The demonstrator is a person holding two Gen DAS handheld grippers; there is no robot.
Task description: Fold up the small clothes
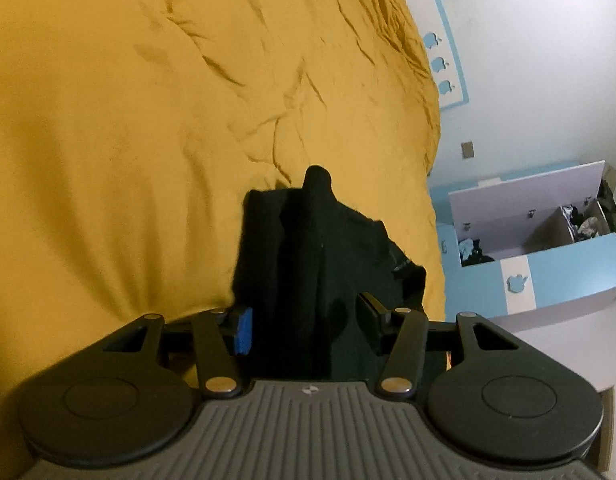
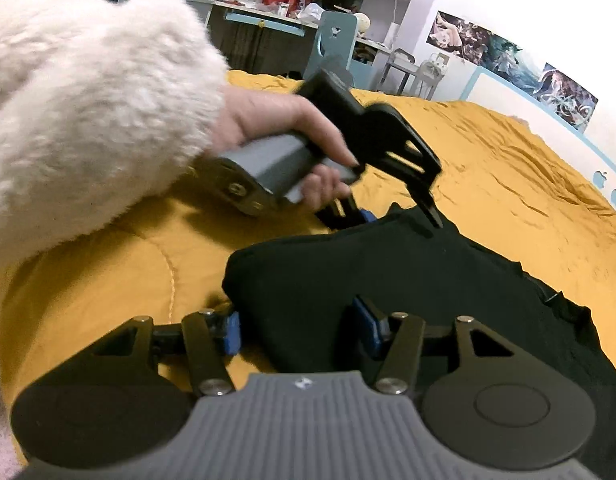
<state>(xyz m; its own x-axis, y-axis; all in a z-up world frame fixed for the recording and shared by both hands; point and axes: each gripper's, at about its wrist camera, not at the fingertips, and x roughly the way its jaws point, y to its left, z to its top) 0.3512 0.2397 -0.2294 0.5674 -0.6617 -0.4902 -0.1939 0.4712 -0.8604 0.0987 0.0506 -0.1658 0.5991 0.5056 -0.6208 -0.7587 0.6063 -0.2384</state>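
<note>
A small black garment (image 1: 320, 240) lies bunched on the yellow bedspread (image 1: 147, 120). In the left wrist view my left gripper (image 1: 305, 324) is open, and the cloth runs up between its wide-apart jaws. The right wrist view shows that same left gripper (image 2: 400, 216) tipped down at the far edge of the garment (image 2: 388, 280), held by a hand (image 2: 291, 120) in a fluffy white sleeve (image 2: 87, 100). My right gripper (image 2: 299, 332) is open at the near edge, with black cloth between its blue pads (image 2: 231, 334). A strip of yellow shows beside the left pad.
An open blue and white drawer (image 1: 548, 264) with clothes in it stands beside the bed, to the right. Past the bed's far side are a desk and a blue chair (image 2: 336, 40). The bedspread (image 2: 508, 168) stretches wrinkled to the wall.
</note>
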